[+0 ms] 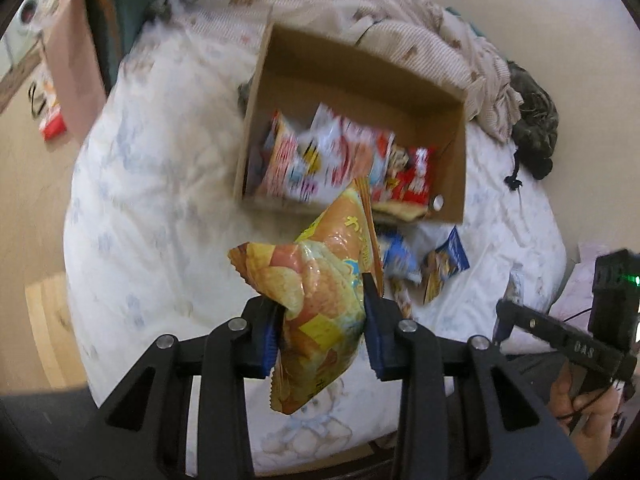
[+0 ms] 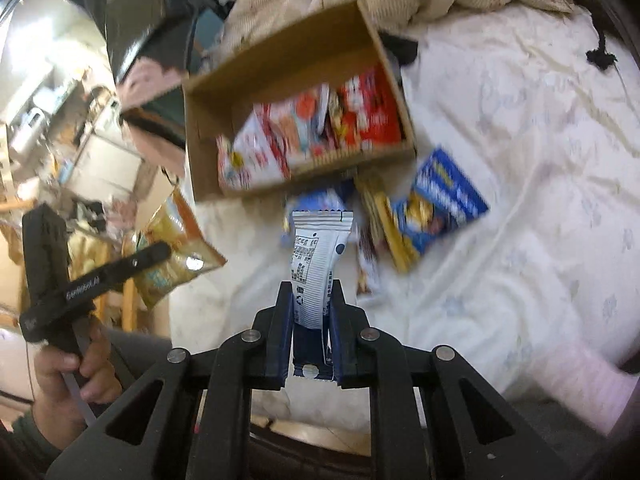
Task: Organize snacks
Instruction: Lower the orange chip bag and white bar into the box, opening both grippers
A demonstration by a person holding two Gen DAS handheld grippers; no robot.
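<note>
— While both hands hang over the bed (image 1: pixel 152 184), what worries you most?

— The crinkly orange-and-yellow chip bag (image 1: pixel 320 292). The left gripper (image 1: pixel 324 320) has its fingers clamped on one puffy corner only, so the bag dangles and could slide out, landing short of the open brown cardboard box (image 1: pixel 360 76).

— And the other side?

— The right gripper (image 2: pixel 310 320) has its fingers pressed together on the tail of a slim white-and-blue snack stick wrapper (image 2: pixel 316 256). Slick film, thin pinch; a swing might twist it loose.

— Is the box roomy?

— Its near end is packed with red and white packets (image 1: pixel 340 160). A dropped bag may perch on them and tip onto the loose blue packets (image 2: pixel 440 200) lying just beside the box.
</note>
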